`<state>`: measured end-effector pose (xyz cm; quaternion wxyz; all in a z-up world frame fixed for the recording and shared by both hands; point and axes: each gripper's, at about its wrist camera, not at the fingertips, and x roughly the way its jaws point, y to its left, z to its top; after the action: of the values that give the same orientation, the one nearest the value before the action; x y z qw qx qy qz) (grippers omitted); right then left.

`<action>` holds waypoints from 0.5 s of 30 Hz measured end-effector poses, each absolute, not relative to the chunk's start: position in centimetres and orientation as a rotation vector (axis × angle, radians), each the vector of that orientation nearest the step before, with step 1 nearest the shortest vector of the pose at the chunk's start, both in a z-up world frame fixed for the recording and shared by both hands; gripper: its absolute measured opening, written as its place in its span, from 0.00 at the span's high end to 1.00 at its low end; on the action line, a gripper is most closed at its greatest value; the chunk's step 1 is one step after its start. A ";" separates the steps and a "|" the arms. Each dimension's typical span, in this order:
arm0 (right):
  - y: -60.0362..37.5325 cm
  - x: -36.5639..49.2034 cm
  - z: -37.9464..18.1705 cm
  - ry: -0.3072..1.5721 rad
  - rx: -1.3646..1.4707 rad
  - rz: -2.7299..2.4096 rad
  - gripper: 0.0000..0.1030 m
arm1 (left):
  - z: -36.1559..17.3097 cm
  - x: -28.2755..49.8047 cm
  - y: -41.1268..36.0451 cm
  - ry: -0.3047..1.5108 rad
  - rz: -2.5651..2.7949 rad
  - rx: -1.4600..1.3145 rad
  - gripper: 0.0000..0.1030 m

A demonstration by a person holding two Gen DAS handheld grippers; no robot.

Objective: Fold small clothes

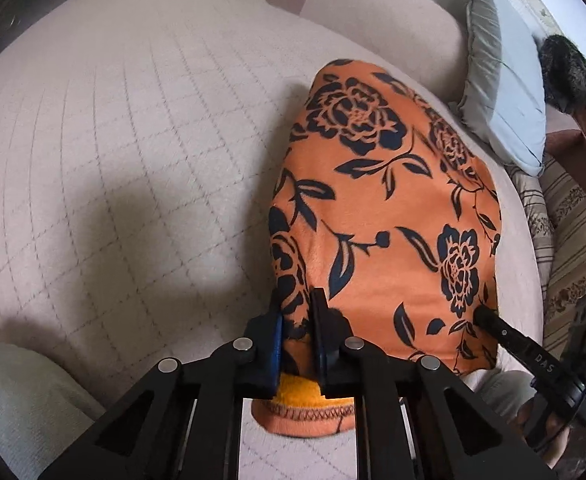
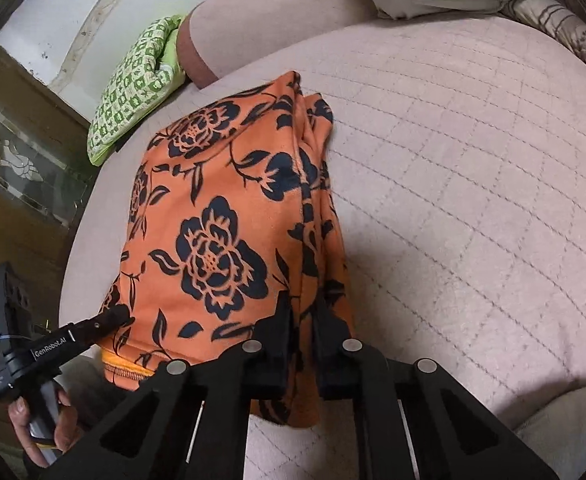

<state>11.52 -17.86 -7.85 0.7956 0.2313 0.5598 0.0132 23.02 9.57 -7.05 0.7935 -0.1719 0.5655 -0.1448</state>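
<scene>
Left wrist view: the left gripper [image 1: 299, 312] is pinched tight on the near left corner of the orange flowered garment [image 1: 389, 208], which lies folded on the pink quilted bed [image 1: 133, 140]. Right wrist view: the right gripper [image 2: 303, 316] is clamped on the garment's near right corner, green cloth [image 2: 133, 88] lying beyond.

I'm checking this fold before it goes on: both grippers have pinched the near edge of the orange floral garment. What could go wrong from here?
1. The left gripper bites only a narrow bunch at the corner of the orange floral garment, so the cloth may slip out when lifted.
2. The right gripper is clamped on several stacked layers at the folded edge; an inner layer may stay behind and the fold come apart.
3. The garment lies near the quilted cushion edge and might slide off.
</scene>
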 end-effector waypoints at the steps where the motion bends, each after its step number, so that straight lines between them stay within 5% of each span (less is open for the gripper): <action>1: -17.9 11.5 -8.0 1.211 0.502 0.025 0.92 | -6.9 23.0 9.6 1.215 -0.313 -0.363 0.90; 15: -18.0 10.3 -7.3 1.228 0.533 0.041 0.87 | -4.9 21.2 10.3 1.216 -0.311 -0.320 0.92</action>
<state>10.34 -18.00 -7.27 0.7841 0.2470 0.5690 0.0188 21.23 10.34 -4.94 0.7977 -0.1488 0.5662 -0.1447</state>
